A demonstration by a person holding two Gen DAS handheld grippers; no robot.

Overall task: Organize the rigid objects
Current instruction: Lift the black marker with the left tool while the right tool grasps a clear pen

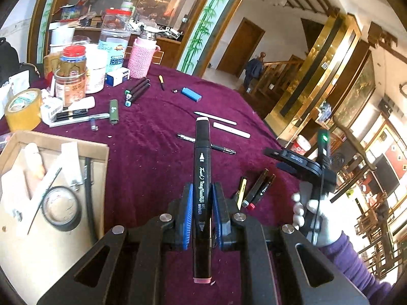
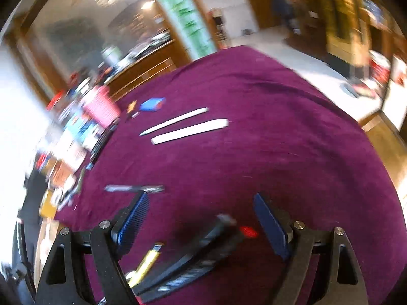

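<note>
Bright daylight, fisheye-warped edges, left view sharp, right view motion-blurred

The left gripper (image 1: 202,212) has both blue-padded fingers (image 1: 187,216) closed flat against the barrel of a black marker (image 1: 202,178), which runs lengthwise between them and projects past the tips. The right gripper (image 2: 201,225) is spread wide, its pads (image 2: 133,219) well apart and touching nothing. In the left wrist view, a white-gloved right hand (image 1: 319,218) with a purple sleeve grasps that tool's handle.
</note>
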